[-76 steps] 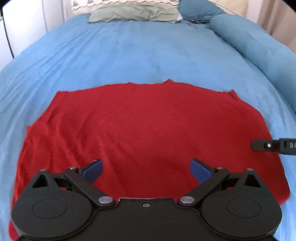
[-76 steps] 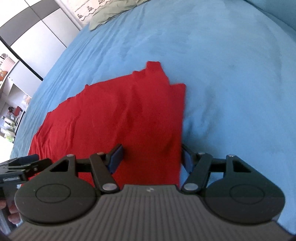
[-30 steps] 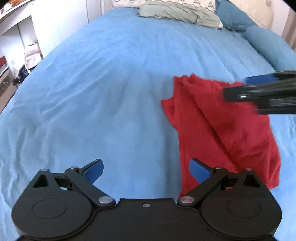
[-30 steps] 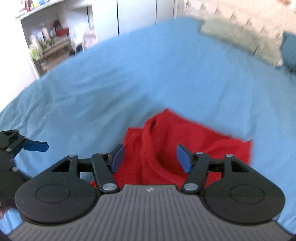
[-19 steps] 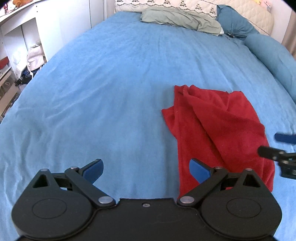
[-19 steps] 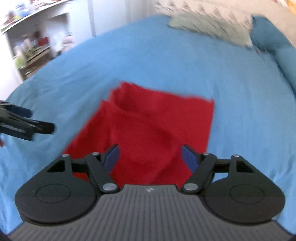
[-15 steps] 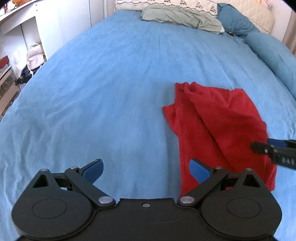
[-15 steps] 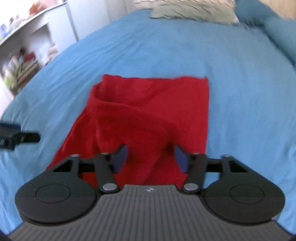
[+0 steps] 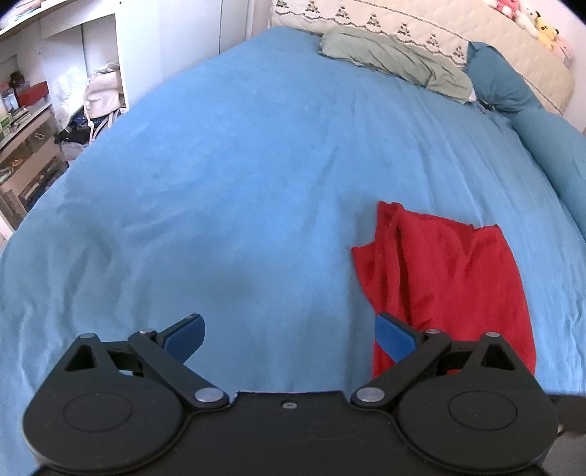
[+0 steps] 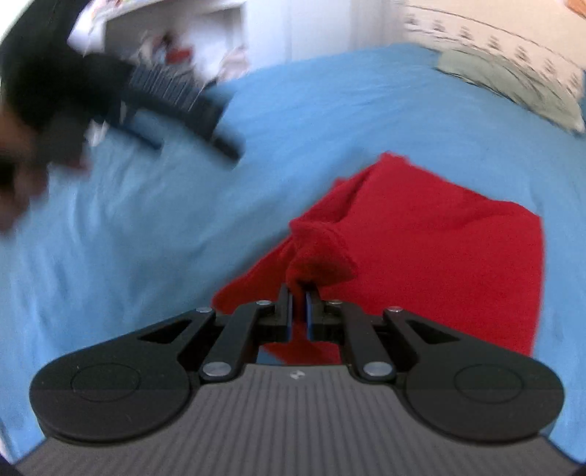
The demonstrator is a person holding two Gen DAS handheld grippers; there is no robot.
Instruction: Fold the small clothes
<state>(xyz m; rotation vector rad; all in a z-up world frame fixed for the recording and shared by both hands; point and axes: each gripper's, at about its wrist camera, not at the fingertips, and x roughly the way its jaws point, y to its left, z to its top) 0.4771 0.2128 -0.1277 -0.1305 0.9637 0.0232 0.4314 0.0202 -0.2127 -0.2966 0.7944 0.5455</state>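
A red cloth (image 9: 447, 271) lies folded and rumpled on the blue bedspread (image 9: 238, 183), right of centre in the left wrist view. My left gripper (image 9: 289, 333) is open and empty, just above the bedspread, with its right finger at the cloth's near left edge. In the right wrist view my right gripper (image 10: 299, 293) is shut on a bunched near corner of the red cloth (image 10: 439, 249) and lifts that fold. The left gripper (image 10: 175, 99) shows blurred at the upper left there.
Green pillow (image 9: 395, 58) and blue bolster (image 9: 549, 146) lie at the bed's head and right side. White shelves (image 9: 55, 91) with clutter stand left of the bed. A cream headboard (image 9: 421, 25) is behind.
My right gripper has closed on the cloth's near edge and bunched it up; half a second ago it was open over it. My left gripper has lifted back and leftward, still open.
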